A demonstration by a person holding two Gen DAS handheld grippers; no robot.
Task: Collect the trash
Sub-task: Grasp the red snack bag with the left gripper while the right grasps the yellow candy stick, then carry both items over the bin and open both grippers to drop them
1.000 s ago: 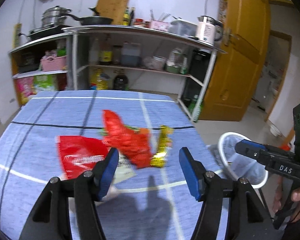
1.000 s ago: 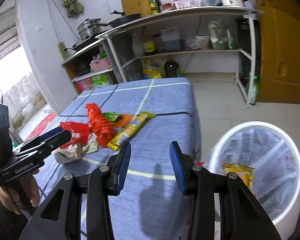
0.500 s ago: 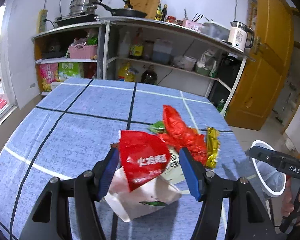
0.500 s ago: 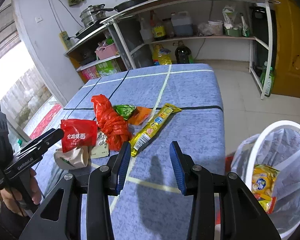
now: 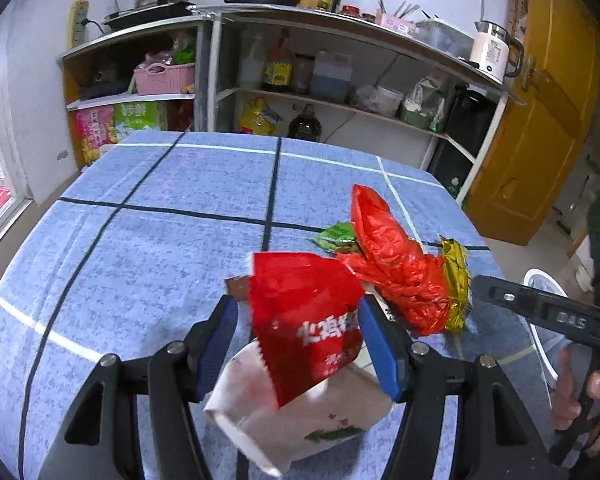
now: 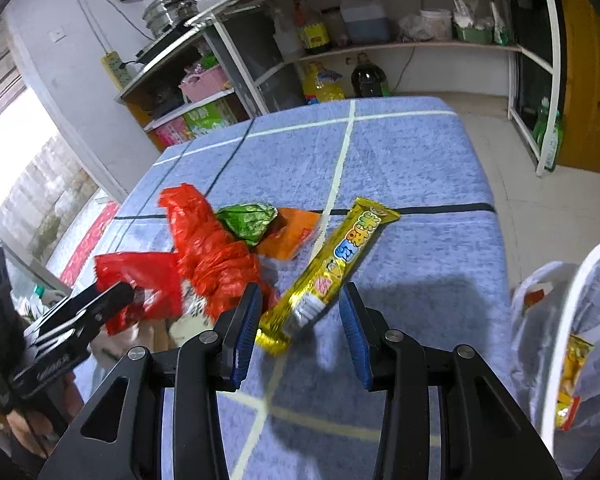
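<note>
"DAS" on right claw (image 5: 548, 312), "火鸡" on red packet (image 5: 308, 320)

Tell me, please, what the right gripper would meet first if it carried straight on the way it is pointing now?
Most likely the long yellow snack wrapper: its near end lies between the open fingers of the right gripper, untouched. Depth is hard to judge, so it may reach the blue tablecloth beside it.

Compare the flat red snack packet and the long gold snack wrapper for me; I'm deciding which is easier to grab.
The flat red snack packet is broad and roughly square; the long gold snack wrapper is a narrow strip. The red packet rests propped on a white paper bag; the gold wrapper lies flat on the blue tablecloth. The red packet nearly fills the left hand-held gripper; the gold wrapper's end leaves room in the right hand-held gripper. Both are glossy, empty-looking and ungripped.
</note>
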